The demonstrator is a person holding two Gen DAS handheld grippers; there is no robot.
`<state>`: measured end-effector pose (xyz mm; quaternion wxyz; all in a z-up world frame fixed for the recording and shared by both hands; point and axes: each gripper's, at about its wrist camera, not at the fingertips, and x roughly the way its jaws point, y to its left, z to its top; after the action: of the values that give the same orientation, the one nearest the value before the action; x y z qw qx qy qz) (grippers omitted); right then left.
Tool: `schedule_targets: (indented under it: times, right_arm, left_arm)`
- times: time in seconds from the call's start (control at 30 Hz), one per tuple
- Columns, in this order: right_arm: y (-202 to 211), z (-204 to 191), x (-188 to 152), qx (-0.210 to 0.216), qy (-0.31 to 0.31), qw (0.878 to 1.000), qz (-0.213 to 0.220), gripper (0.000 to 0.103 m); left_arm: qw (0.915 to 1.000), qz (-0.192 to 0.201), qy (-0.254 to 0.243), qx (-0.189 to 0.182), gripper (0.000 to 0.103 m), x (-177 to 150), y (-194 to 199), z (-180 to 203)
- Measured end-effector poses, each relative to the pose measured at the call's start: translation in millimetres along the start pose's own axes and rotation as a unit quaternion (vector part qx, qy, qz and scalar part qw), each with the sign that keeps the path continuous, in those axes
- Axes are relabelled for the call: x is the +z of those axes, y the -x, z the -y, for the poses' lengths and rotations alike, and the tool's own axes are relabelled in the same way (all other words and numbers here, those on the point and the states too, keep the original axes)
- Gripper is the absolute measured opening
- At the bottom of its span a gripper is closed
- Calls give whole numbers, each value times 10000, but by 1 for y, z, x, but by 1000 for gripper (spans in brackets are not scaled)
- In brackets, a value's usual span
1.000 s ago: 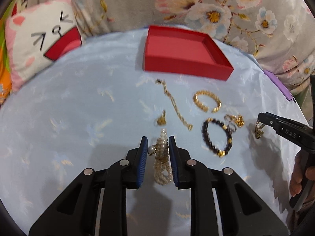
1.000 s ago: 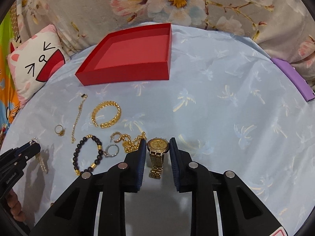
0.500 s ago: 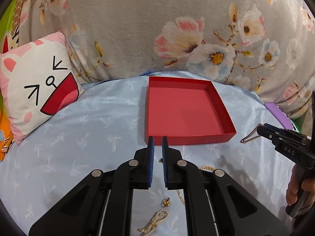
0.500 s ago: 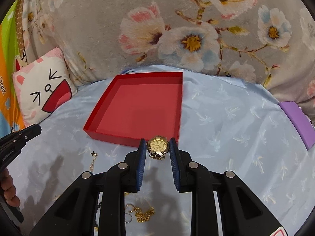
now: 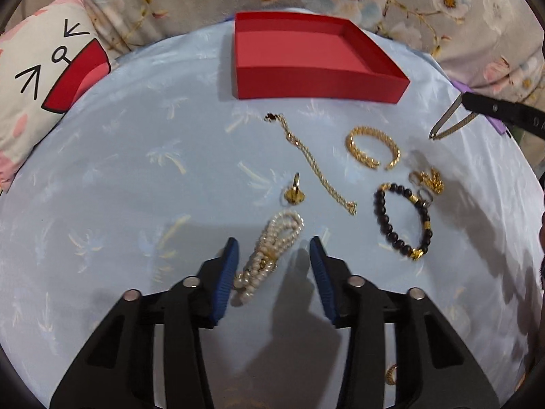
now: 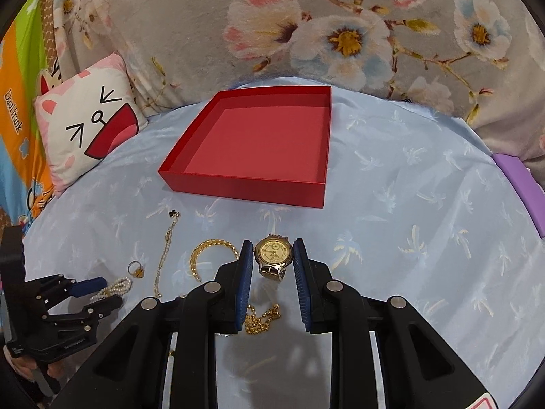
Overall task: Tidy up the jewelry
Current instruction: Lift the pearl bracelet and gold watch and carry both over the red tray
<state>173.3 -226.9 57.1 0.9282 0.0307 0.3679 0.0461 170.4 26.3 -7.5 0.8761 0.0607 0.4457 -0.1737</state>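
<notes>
Jewelry: one pearl strand (image 5: 269, 255), one gold watch (image 6: 273, 256), one red box (image 6: 259, 150).

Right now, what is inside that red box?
Nothing visible: the red box shows a bare floor in the right wrist view. Only the strip just behind its near wall is hidden. The jewelry lies on the blue cloth outside.

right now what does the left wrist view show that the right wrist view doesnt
Only the left wrist view shows the dark bead bracelet and the whole pearl strand lying between the open left tongs. Only the right wrist view shows the gold watch face, clamped in the right tongs, and the orange banner. Both show the empty red tray, gold chain and cat pillow.
</notes>
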Motion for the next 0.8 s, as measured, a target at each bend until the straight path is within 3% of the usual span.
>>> schedule_targets:
  times: [0.13,0.37,0.47,0.63,0.8]
  right_arm:
    - [1,0,-2,-26,1,10000,-28,22]
    - [0,1,5,-69,18,10000,1,22]
    - [3,2,15,-97,62,9999,125,22]
    - [0,10,60,-66,54,9990,429,22]
    - [-23,13,116,-47,61,9983,575,22]
  left_arm:
    - [9999,74,-114,47,16,-1,-2,4]
    - [10000,71,-22,-56,14,0,3,-1]
    - [9995,267,46,-130,14,10,22,-6]
    - [9958,902,-107,-62,14,59,57,-7]
    - [9876,1539,-290,89,14,140,56,-3]
